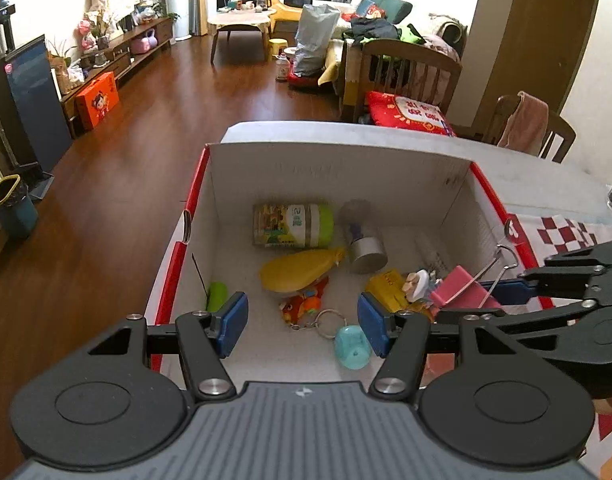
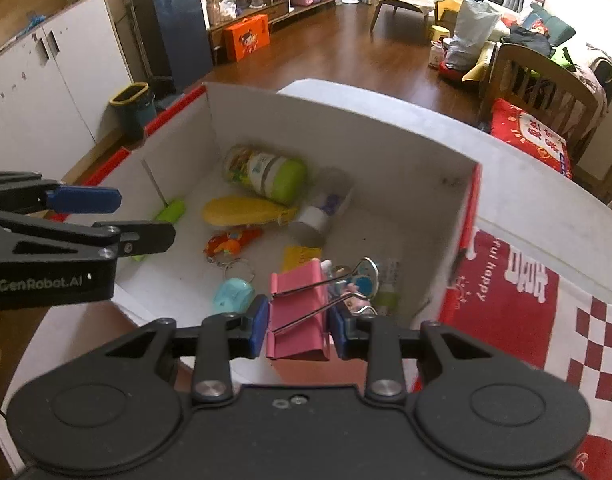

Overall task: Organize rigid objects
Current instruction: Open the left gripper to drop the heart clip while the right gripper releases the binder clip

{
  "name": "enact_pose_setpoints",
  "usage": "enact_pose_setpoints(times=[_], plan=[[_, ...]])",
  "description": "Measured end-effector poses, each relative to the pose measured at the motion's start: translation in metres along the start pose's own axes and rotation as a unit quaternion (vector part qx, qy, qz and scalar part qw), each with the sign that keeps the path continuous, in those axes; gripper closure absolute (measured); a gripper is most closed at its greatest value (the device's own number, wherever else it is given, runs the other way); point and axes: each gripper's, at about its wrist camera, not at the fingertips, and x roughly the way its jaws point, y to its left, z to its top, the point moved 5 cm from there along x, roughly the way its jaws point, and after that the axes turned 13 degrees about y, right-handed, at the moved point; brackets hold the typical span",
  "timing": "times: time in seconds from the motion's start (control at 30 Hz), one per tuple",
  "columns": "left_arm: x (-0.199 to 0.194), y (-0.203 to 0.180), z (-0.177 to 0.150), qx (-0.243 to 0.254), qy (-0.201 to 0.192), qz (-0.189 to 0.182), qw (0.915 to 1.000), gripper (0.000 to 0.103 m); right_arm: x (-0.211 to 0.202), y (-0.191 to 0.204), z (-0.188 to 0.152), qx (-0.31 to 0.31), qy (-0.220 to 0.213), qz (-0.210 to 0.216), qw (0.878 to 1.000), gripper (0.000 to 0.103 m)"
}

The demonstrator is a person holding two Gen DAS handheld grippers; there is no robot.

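My right gripper [image 2: 298,330] is shut on a big pink binder clip [image 2: 296,320], held over the near right part of a white cardboard box [image 2: 346,136] with red edges. That clip [image 1: 464,290] and the right gripper [image 1: 494,300] also show at the right of the left wrist view. My left gripper [image 1: 302,322] hangs open and empty above the box's near side. On the box floor lie a green-lidded jar [image 1: 292,226], a yellow toy [image 1: 300,270], a silver-capped tube [image 1: 364,246], an orange keyring toy [image 1: 304,304] and a teal piece [image 1: 352,346].
The box stands on a white table [image 2: 526,184] with a red checked cloth [image 2: 546,320] to its right. A green brush [image 2: 170,210] lies at the box's left wall. Beyond are wooden floor, a bin [image 1: 10,206] and a wooden chair [image 1: 402,68].
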Motion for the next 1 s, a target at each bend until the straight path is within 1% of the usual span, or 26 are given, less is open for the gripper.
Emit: enact_pose_setpoints(times=[0.27, 0.47, 0.67, 0.77, 0.87, 0.93, 1.0], plan=[[0.012, 0.002, 0.002, 0.005, 0.011, -0.011, 0.9999, 0.043, 0.016, 0.002, 0.002, 0.004, 0.015, -0.011, 1.000, 0.070], [0.014, -0.001, 0.001, 0.008, 0.013, -0.015, 0.9998, 0.043, 0.015, 0.001, 0.002, 0.011, 0.016, -0.012, 1.000, 0.068], [0.009, -0.004, -0.001, 0.007, 0.012, -0.016, 0.9998, 0.042, 0.001, 0.002, -0.001, 0.011, 0.003, -0.004, 1.000, 0.061], [0.003, -0.005, -0.001, 0.009, 0.005, -0.008, 0.9999, 0.042, -0.008, 0.002, -0.005, 0.016, -0.006, 0.001, 1.000, 0.057], [-0.006, -0.007, -0.002, 0.015, -0.003, -0.002, 0.9999, 0.042, -0.020, 0.000, -0.009, 0.022, -0.017, 0.007, 1.000, 0.056], [-0.012, -0.008, -0.003, 0.015, -0.006, -0.001, 0.9999, 0.037, -0.028, 0.000, -0.012, 0.025, -0.025, 0.011, 0.999, 0.056], [-0.018, -0.009, -0.004, 0.014, -0.012, -0.005, 0.9998, 0.036, -0.036, -0.001, -0.016, 0.026, -0.033, 0.013, 0.999, 0.055]])
